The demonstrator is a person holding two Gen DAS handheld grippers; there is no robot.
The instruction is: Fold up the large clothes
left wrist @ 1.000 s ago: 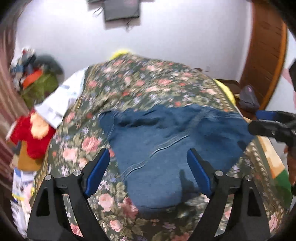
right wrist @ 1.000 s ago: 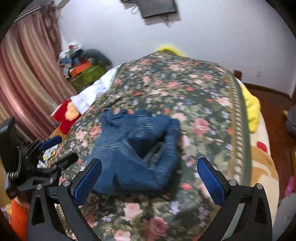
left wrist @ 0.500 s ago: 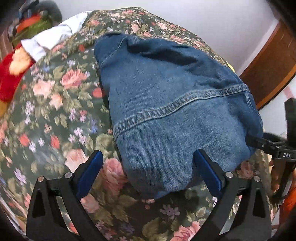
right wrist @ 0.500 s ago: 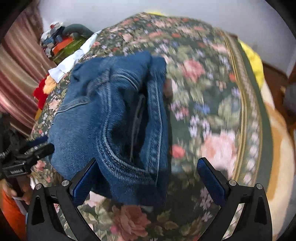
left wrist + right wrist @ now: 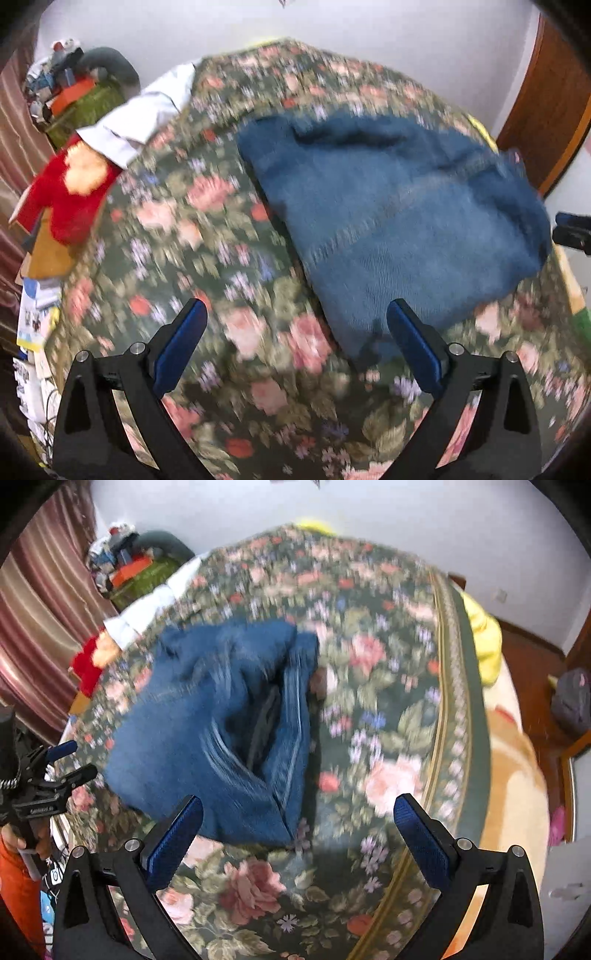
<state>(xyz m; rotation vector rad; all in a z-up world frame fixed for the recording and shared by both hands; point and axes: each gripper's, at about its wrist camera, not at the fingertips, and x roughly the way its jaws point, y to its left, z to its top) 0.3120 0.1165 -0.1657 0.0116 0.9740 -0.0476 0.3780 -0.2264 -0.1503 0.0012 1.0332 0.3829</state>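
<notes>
A folded bundle of blue denim clothing point(image 5: 399, 214) lies on the flowered bedspread point(image 5: 177, 243). My left gripper point(image 5: 295, 310) hovers open just short of the bundle's near left corner, with only bedspread between its blue pads. The right wrist view shows the same denim point(image 5: 221, 720) with its folded layers facing the camera. My right gripper point(image 5: 299, 801) is open over the bundle's near right corner and grips nothing. The left gripper point(image 5: 79, 758) shows at that view's left edge, held by a hand. The right gripper point(image 5: 570, 229) peeks in at the left view's right edge.
A red plush toy point(image 5: 70, 192) and a white cloth point(image 5: 144, 114) lie at the bed's left side. A heap of things point(image 5: 81, 88) fills the far left corner by the curtain point(image 5: 40, 620). Yellow fabric point(image 5: 484, 642), a dark bag point(image 5: 570, 698) and a wooden door point(image 5: 546, 110) are on the right.
Half a second ago both views were close over the denim; now both have drawn back and the bundle looks smaller. In the left view it has shifted right. Both views are blurred.
</notes>
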